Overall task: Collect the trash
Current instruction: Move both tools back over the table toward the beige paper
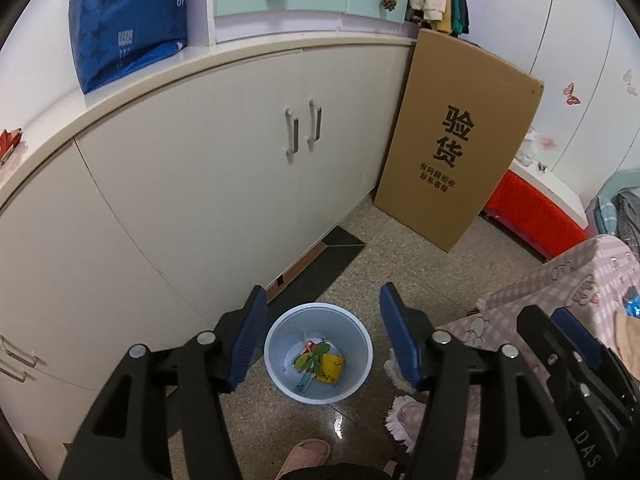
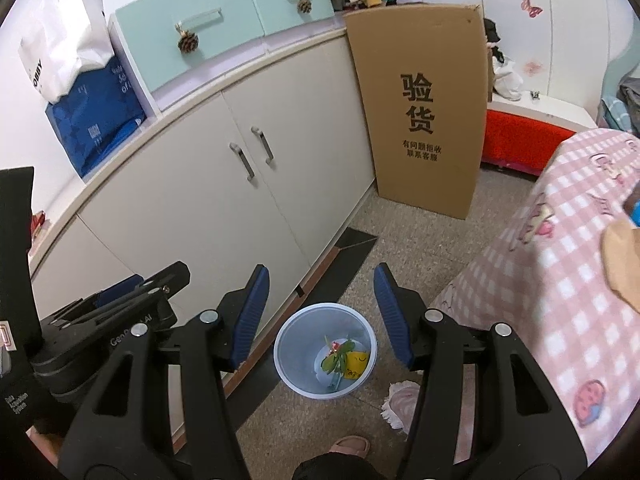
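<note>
A pale blue bin (image 1: 280,344) (image 2: 292,344) stands on the speckled floor beside the cabinet. Inside it lie green leaves (image 1: 312,354) (image 2: 340,354), a yellow wrapper (image 1: 331,368) (image 2: 357,362) and other small scraps. My left gripper (image 1: 322,292) hangs above the bin, open, with nothing between its blue pads. My right gripper (image 2: 321,269) hovers over the bin too, open and empty. Each gripper shows at the edge of the other's view, the right one (image 1: 560,332) and the left one (image 2: 132,292).
A cream cabinet (image 1: 200,200) runs along the left. A tall cardboard box (image 1: 460,140) leans at its far end. A bed with a pink checked cover (image 2: 560,280) fills the right, with a brown paper item (image 2: 624,264) on it. A pink slipper (image 1: 308,454) is below the bin.
</note>
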The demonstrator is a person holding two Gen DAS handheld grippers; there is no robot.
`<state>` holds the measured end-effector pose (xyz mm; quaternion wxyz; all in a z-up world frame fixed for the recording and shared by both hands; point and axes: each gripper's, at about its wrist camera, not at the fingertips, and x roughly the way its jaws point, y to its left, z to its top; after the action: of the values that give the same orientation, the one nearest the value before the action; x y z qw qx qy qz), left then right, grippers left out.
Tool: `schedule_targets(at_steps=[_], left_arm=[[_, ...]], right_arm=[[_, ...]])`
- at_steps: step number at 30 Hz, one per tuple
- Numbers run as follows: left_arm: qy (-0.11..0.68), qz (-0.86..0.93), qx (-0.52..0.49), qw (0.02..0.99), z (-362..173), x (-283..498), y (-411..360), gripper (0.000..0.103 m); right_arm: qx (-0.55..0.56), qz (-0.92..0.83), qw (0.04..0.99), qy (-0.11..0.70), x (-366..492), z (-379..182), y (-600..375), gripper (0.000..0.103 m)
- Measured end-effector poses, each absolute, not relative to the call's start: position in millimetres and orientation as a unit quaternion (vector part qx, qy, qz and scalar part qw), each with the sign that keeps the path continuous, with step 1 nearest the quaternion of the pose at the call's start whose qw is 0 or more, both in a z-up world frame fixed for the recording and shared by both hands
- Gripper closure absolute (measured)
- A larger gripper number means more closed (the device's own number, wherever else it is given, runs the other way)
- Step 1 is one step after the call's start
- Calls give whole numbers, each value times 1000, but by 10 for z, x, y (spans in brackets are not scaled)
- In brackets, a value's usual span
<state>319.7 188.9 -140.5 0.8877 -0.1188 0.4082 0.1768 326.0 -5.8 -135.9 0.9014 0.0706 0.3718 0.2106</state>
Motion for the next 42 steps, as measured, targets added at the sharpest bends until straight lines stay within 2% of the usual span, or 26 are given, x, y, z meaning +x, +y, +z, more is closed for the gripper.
schedule_targets(at_steps=[8, 17, 32, 42], left_arm=[[380, 147, -101, 908, -1065, 2969, 1437, 42], [368, 68, -45, 926, -850, 2849, 429, 38], [398, -105, 37, 911, -1066, 2965, -1402, 34], [409, -148, 1, 901, -1181, 3277, -1796, 30]], right_arm=[[85, 182, 919, 339, 2953, -1075, -554, 46], [116, 97, 936, 317, 2626, -983, -1568, 44], [169, -67, 936, 302, 2169, -1165, -3237, 42], [189, -84, 933, 293, 2251, -1195, -3610, 39]])
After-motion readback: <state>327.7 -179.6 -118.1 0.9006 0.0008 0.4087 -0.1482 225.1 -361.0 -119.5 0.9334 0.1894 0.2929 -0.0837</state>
